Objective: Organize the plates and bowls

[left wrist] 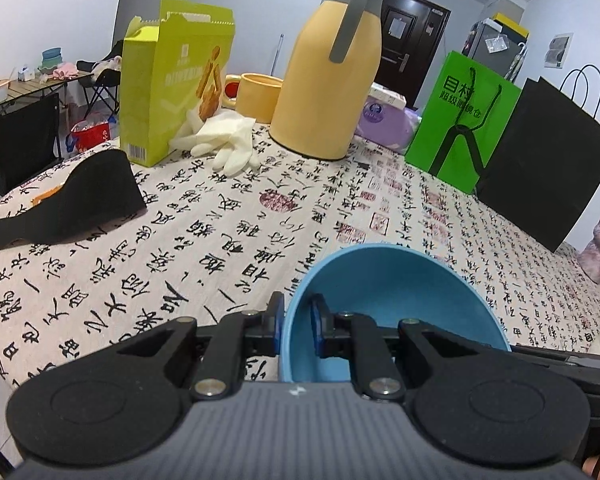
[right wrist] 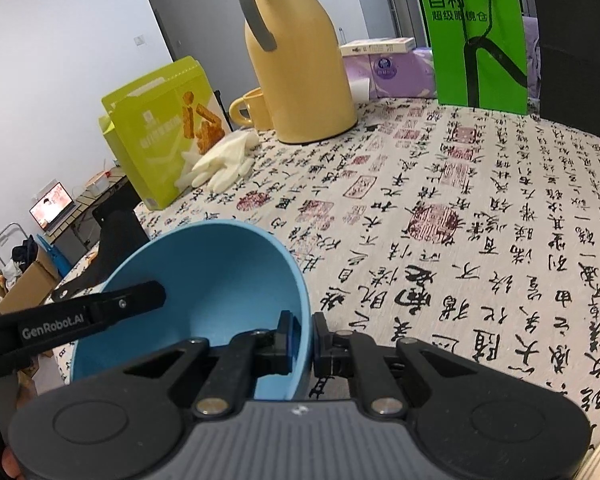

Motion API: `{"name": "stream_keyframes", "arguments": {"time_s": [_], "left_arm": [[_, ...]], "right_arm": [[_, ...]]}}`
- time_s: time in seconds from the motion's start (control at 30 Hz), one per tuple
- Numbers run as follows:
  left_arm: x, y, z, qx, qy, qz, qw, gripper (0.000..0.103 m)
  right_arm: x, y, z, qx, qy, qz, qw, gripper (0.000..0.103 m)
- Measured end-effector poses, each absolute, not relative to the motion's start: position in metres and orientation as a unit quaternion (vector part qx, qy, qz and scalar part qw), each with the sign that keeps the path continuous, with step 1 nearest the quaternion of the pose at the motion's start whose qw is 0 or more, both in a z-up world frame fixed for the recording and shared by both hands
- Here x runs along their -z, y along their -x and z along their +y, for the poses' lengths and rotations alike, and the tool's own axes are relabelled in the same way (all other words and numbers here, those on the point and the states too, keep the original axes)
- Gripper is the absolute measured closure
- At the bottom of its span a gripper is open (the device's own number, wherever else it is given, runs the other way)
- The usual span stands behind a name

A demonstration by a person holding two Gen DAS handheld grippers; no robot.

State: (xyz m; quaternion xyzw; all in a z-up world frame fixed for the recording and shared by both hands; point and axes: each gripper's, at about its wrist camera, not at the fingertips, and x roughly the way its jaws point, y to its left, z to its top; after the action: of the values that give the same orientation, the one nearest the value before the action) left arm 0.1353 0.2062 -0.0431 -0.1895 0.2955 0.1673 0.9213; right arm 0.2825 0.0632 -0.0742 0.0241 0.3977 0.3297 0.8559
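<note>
Gripping one blue bowl (left wrist: 396,304) with both tongs, I have my left gripper (left wrist: 297,322) pinching its left rim and my right gripper (right wrist: 301,340) pinching its right rim; it tilts, mouth facing me, well in front of the single yellow thermos (left wrist: 328,76)

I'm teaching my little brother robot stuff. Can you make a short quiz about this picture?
1. True or false: both hand-held grippers pinch the blue bowl's rim.
2. What lies beside the green box? A) spoon B) white gloves C) plate
3. What colour is the jug?

Key: 1 true: the left hand-held gripper and the right hand-held gripper each clamp one side. 2 B. 3 yellow.
</note>
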Motion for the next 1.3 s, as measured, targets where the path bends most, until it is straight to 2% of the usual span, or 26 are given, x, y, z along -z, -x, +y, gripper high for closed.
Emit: {"name": "stream_keyframes", "arguments": {"time_s": [0.57, 0.63, 0.67, 0.7, 0.73, 0.8, 0.83, 0.9, 0.93, 0.97, 1.0, 1.07, 1.1, 1.17, 1.3], "left_arm": [[0.053, -0.140, 0.211, -0.158, 0.211, 0.304, 0.915, 0.088], [0.052, -0.139, 0.213, -0.158, 0.215, 0.303, 0.915, 0.087], [0.052, -0.138, 0.213, -0.159, 0.216, 0.301, 0.915, 0.080], [0.051, -0.136, 0.213, -0.161, 0.216, 0.297, 0.916, 0.069], [0.050, -0.135, 0.212, -0.161, 0.215, 0.292, 0.918, 0.065], [0.046, -0.131, 0.211, -0.165, 0.209, 0.281, 0.922, 0.057], [0.044, -0.130, 0.210, -0.166, 0.206, 0.277, 0.924, 0.055], [0.039, -0.126, 0.209, -0.167, 0.204, 0.267, 0.927, 0.038], [0.037, -0.125, 0.209, -0.170, 0.203, 0.261, 0.928, 0.033], [0.035, -0.122, 0.208, -0.173, 0.199, 0.252, 0.931, 0.025], [0.033, -0.120, 0.208, -0.175, 0.197, 0.245, 0.933, 0.019], [0.029, -0.117, 0.206, -0.182, 0.191, 0.236, 0.935, 0.012], [0.027, -0.114, 0.205, -0.183, 0.188, 0.230, 0.937, 0.006], [0.023, -0.109, 0.202, -0.184, 0.186, 0.214, 0.941, 0.000], [0.016, -0.097, 0.195, -0.194, 0.173, 0.184, 0.948, 0.000]], "right_arm": [[0.080, -0.286, 0.065, -0.322, -0.021, 0.414, 0.851, 0.091], [0.078, -0.286, 0.063, -0.323, -0.025, 0.412, 0.852, 0.091], [0.076, -0.285, 0.062, -0.323, -0.026, 0.412, 0.852, 0.090], [0.075, -0.285, 0.061, -0.323, -0.027, 0.411, 0.852, 0.086], [0.074, -0.284, 0.060, -0.323, -0.027, 0.410, 0.853, 0.082], [0.072, -0.282, 0.058, -0.323, -0.030, 0.407, 0.854, 0.064], [0.070, -0.281, 0.056, -0.322, -0.031, 0.405, 0.855, 0.061], [0.067, -0.278, 0.052, -0.321, -0.034, 0.400, 0.858, 0.046], [0.065, -0.277, 0.049, -0.322, -0.037, 0.397, 0.859, 0.041], [0.063, -0.277, 0.046, -0.323, -0.041, 0.394, 0.859, 0.031], [0.060, -0.276, 0.043, -0.324, -0.045, 0.391, 0.860, 0.023], [0.055, -0.274, 0.037, -0.323, -0.050, 0.382, 0.864, 0.013], [0.053, -0.273, 0.035, -0.323, -0.052, 0.379, 0.866, 0.008], [0.049, -0.271, 0.030, -0.319, -0.053, 0.373, 0.870, 0.000], [0.043, -0.267, 0.018, -0.317, -0.062, 0.362, 0.875, 0.000]]}}
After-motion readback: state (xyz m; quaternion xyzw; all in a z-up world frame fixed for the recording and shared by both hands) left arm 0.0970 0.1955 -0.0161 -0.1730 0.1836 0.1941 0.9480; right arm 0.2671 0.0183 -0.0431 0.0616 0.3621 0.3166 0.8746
